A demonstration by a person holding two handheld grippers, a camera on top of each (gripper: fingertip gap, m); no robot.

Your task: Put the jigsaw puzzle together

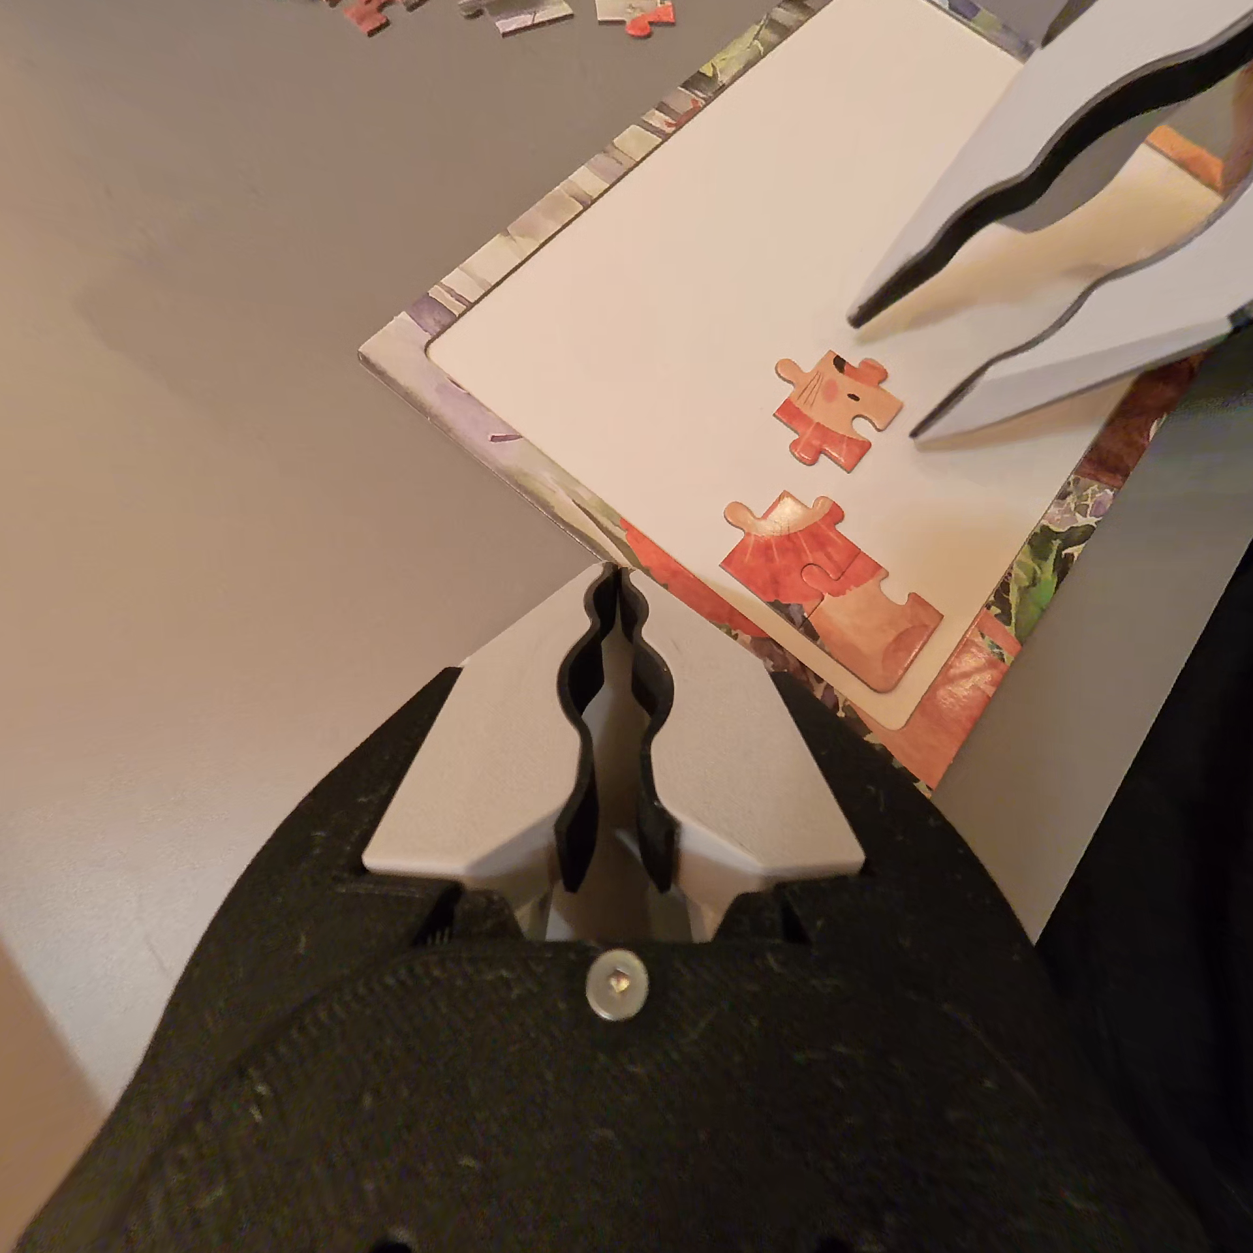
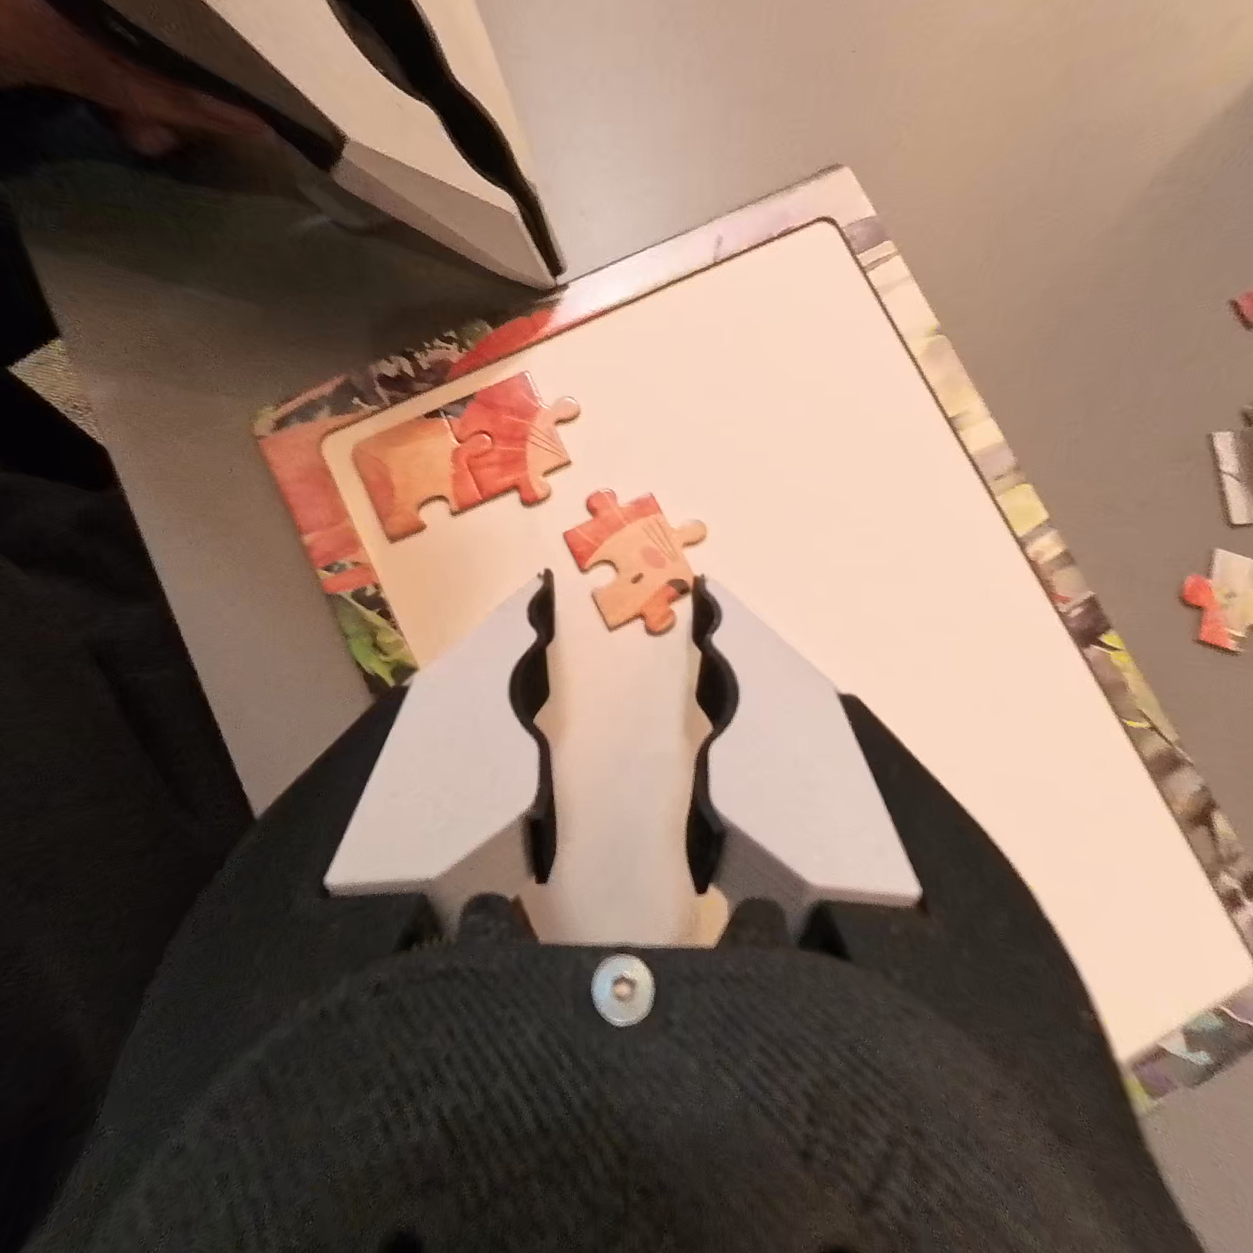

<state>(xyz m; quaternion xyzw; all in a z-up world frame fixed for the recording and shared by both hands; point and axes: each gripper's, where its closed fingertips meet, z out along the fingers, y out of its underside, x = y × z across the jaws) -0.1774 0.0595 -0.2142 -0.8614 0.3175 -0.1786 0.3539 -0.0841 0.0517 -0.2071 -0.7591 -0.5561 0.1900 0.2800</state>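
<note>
1. Left gripper point(image 1: 618, 573): fingers pressed together at the tips, nothing between them. It sits at the near edge of the puzzle tray point(image 1: 407, 342), tips touching or just short of the printed border; cannot tell which.
2. Right gripper point(image 2: 620, 582): fingers spread, holding nothing. It hangs low over the tray's white inner field.
3. Loose face piece point(image 2: 634, 563) lies flat on the white field just ahead of the right gripper's tips, its near lobe right beside the right-hand fingertip point(image 2: 700, 584); contact unclear. In the left wrist view the same piece point(image 1: 839, 410) sits ahead and to the right of the left gripper, with the right gripper point(image 1: 885, 376) just past it.
4. Joined pair of pieces point(image 1: 830, 586), orange and tan, is seated in the tray corner nearest the left gripper, to the right of its tips. From the right gripper, the pair point(image 2: 464, 458) is ahead and to the left, near the face piece but apart from it.
5. Nothing stands between the face piece and the joined pair, only bare white field.
6. Spare pieces point(image 1: 502, 13) lie on the grey table point(image 1: 203, 271) far ahead of the left gripper, well apart from the tray. From the right gripper, they point(image 2: 1220, 610) are off to the right, past the tray border.
7. Left gripper point(image 2: 552, 274) shows in the right wrist view at upper left, by the tray's edge.
8. Dark clothing point(image 1: 1186, 813) fills the right edge of the left wrist view, beside the table edge.
</note>
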